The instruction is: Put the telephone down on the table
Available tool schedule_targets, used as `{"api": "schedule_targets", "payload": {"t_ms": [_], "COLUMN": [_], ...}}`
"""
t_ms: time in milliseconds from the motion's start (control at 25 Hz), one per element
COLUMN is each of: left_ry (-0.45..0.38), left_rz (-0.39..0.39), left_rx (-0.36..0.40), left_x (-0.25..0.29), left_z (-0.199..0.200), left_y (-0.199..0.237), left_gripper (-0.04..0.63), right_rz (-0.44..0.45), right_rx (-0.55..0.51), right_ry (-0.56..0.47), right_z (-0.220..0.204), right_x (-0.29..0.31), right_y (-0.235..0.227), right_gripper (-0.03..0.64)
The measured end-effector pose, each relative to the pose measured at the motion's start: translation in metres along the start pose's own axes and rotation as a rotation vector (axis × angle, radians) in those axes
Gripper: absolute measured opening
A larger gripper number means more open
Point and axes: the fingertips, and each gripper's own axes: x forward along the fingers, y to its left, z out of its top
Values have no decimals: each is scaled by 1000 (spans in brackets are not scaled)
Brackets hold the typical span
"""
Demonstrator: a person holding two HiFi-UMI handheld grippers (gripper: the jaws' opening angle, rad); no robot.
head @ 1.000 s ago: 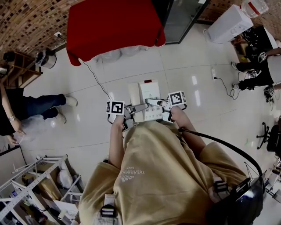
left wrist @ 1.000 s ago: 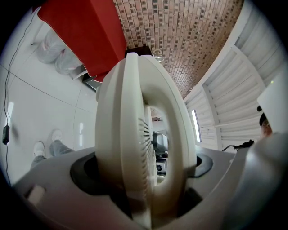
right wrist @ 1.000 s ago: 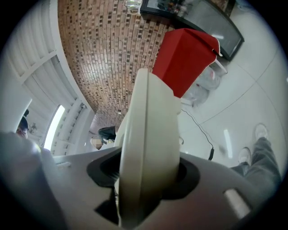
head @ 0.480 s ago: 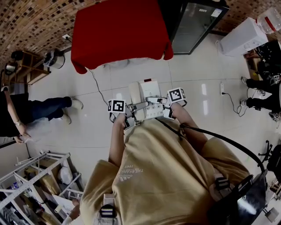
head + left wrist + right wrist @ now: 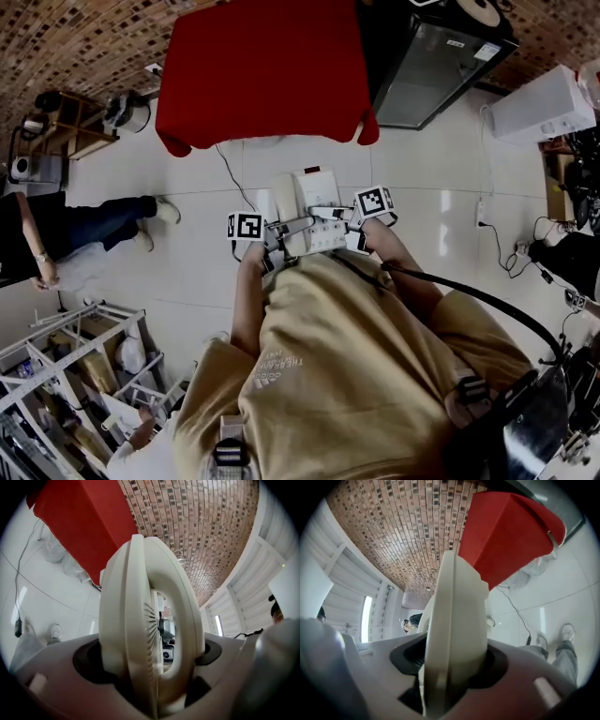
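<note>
A cream desk telephone point(image 5: 314, 199) with its handset on top hangs above the white floor, carried level between my two grippers. My left gripper point(image 5: 278, 246) is shut on its left side and my right gripper point(image 5: 352, 234) on its right side. The right jaws have just been opening slightly, with the telephone still between them. In the left gripper view the telephone point(image 5: 150, 620) fills the middle, wedged in the jaws. Its edge point(image 5: 454, 630) does the same in the right gripper view. The table under a red cloth point(image 5: 262, 70) stands ahead, beyond the telephone.
A black glass-door cabinet point(image 5: 436, 61) stands right of the table, and a white appliance point(image 5: 544, 103) further right. A cable point(image 5: 234, 178) trails from under the cloth. A person point(image 5: 56, 230) sits at the left, and a metal rack point(image 5: 66, 375) stands at the lower left.
Both grippers have carried the telephone forward. The red table and black cabinet now sit lower and closer in the head view, and the seated person has slid down the left edge.
</note>
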Motion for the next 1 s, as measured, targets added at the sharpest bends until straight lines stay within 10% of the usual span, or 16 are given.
{"api": "schedule_targets", "payload": {"t_ms": [120, 520, 1000], "left_ry": [-7, 32, 152], "left_rz": [30, 14, -45], "left_rx": [-93, 2, -14], "left_x": [0, -3, 39], "left_z": [2, 67, 233], "left_y": [-7, 7, 7], "left_gripper": [460, 460, 460], "right_rz": [23, -25, -62], "right_rx": [-39, 58, 56], "right_ry": [2, -56, -181], "right_z": [11, 60, 231], "right_x": [2, 21, 23], "right_y": [-4, 0, 14], "right_gripper": [233, 235, 236]}}
